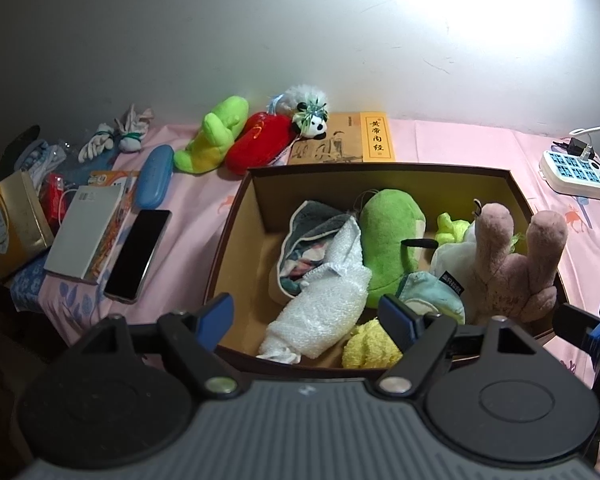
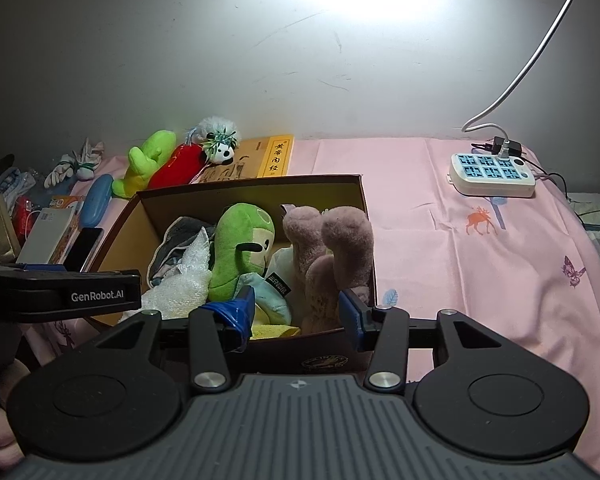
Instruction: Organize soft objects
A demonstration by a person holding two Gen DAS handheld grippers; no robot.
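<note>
Left gripper (image 1: 306,316): nearest the lens, hanging over the near wall of the box; jaws apart, nothing between them.
Right gripper (image 2: 296,312): at the box's near right corner; jaws apart and empty, the pink plush rising just ahead of them.
Box (image 1: 236,232): open brown carton on the pink bed sheet (image 2: 460,272), already well filled.
Box contents: white bubbly cloth (image 1: 320,304), grey towel bundle (image 1: 312,224), green plush (image 1: 388,236), pink plush (image 1: 512,264), pale blue pouch (image 1: 432,292), yellow cloth (image 1: 370,344).
Soft things outside the box: lime plush (image 1: 212,136), red plush (image 1: 260,140) and panda plush (image 1: 310,118), in a row against the wall behind the box, lying against each other; tied glove bundles (image 1: 116,136) further left.
Hard items nearby: phone (image 1: 138,254), blue case (image 1: 154,176), yellow book (image 1: 344,140), power strip (image 1: 576,172).
Risk, reach: the three plush toys lie beyond the far wall; a low reach could catch the rim and shove the box.
Risk, grasp: closing on one touching toy may drag its neighbour along or drop it onto the book.
Risk, overflow: the pink plush stands above the rim; another toy pressed in beside it may tip it out.
Risk, left side: going for the gloves passes over the phone and case, which a trailing arm could knock.
</note>
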